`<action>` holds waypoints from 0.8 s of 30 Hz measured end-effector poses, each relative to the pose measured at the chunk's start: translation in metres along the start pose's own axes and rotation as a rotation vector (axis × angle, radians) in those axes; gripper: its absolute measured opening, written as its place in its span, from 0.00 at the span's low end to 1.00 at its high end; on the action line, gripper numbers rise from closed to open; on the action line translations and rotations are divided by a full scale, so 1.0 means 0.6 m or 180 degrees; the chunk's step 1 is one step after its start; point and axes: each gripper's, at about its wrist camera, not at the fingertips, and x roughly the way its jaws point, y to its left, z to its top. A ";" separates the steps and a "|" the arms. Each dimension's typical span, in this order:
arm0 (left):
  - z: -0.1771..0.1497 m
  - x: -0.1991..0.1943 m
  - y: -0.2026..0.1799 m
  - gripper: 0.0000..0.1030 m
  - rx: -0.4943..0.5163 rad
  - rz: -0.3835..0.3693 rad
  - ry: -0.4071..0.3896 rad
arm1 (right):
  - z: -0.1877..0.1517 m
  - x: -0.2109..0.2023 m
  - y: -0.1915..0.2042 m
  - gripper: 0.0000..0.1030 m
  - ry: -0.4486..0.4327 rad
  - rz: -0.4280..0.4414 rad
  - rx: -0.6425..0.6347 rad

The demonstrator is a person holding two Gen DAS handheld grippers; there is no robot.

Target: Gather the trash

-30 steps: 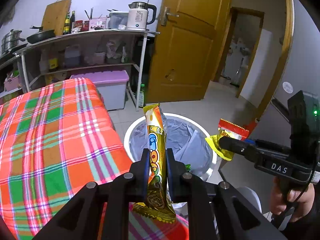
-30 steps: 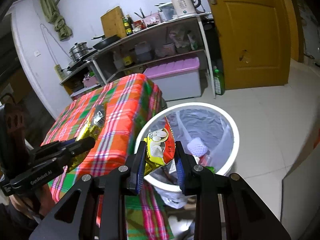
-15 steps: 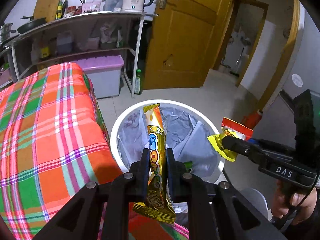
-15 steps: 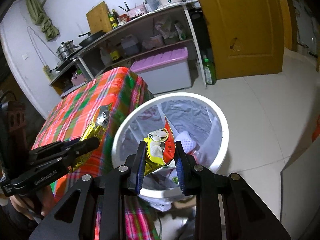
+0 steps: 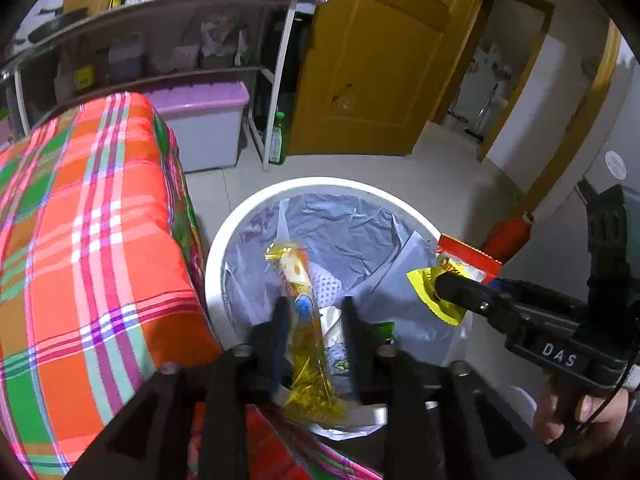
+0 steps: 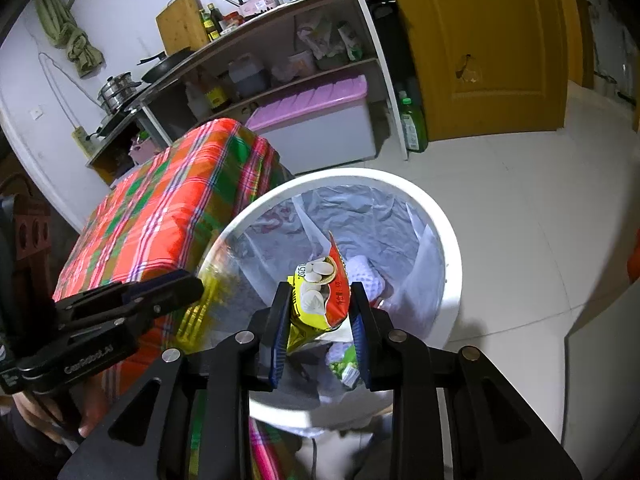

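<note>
Left gripper [image 5: 314, 322]: jaws just spread, gold wrapper [image 5: 306, 320] loose between them, long axis pointing up-frame over the lined bin [image 5: 224, 240] at lower centre.

Right gripper [image 6: 320, 312]: pinching yellow-red packet [image 6: 320, 300], likewise above the bin's mouth.

Bright colours around a white bin

The trash bin [image 5: 224, 248] is white with a grey bag [image 5: 352, 232] inside. The long wrapper [image 5: 304, 320] is shiny gold. The snack packet [image 6: 324, 300] is yellow, red and white. The cloth [image 5: 92, 240] has orange, green, pink and white checks. The door [image 5: 376, 60] is yellow-brown.
</note>
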 end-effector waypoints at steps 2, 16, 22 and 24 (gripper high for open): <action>0.003 0.003 0.002 0.38 -0.0021 -0.0036 0.0012 | 0.001 0.004 0.000 0.34 0.0000 0.0009 -0.0011; -0.002 -0.046 -0.002 0.40 -0.0036 -0.0042 -0.0218 | -0.005 -0.050 0.024 0.41 -0.0210 -0.0011 -0.0080; -0.020 -0.088 -0.008 0.40 -0.0027 -0.0040 -0.0331 | -0.017 -0.090 0.055 0.41 -0.0316 -0.0017 -0.0191; -0.028 -0.107 -0.010 0.40 -0.0022 -0.0060 -0.0367 | -0.023 -0.106 0.067 0.41 -0.0359 -0.0023 -0.0235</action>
